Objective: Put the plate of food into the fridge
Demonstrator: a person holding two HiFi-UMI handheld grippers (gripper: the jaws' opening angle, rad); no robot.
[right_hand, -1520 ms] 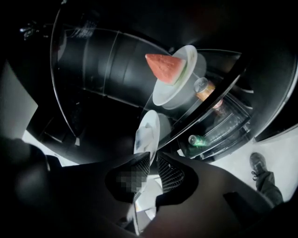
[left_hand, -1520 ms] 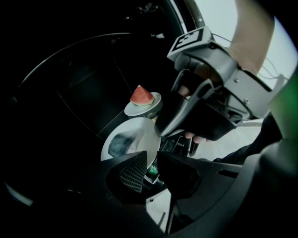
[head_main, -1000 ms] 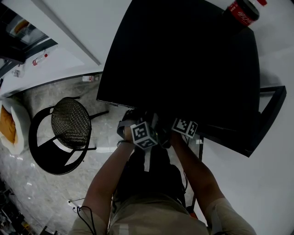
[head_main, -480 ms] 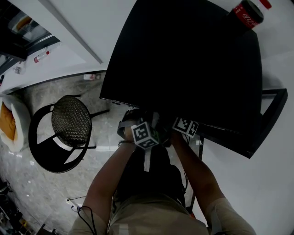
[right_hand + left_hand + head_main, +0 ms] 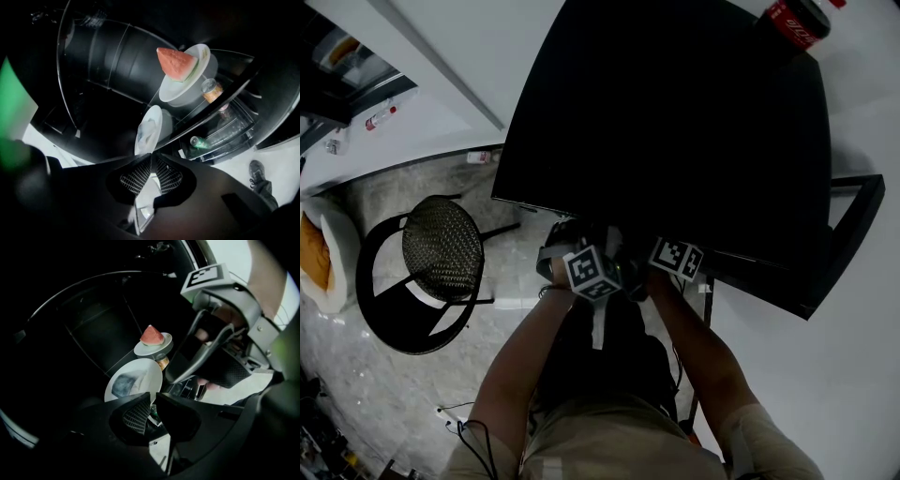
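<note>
The fridge (image 5: 675, 122) is black, and I look down on its top. Both marker cubes (image 5: 592, 274) hang close together at its front edge. Inside, a white plate (image 5: 133, 380) with pale grey food leans at the edge of a glass shelf (image 5: 206, 105). My right gripper (image 5: 152, 161) is shut on that plate's rim (image 5: 149, 126), seen edge-on. My left gripper (image 5: 152, 399) has just been closing, and the plate's near rim runs in between its almost-closed tips. In the left gripper view the right gripper's body reaches in from the right beside the plate.
Deeper on the shelf stands another white plate (image 5: 187, 75) with a watermelon wedge (image 5: 176, 63). Below it are a jar (image 5: 212, 90) and a green bottle (image 5: 201, 141). A cola bottle (image 5: 795, 21) stands on the fridge top. A black chair (image 5: 441, 258) stands on the floor to the left.
</note>
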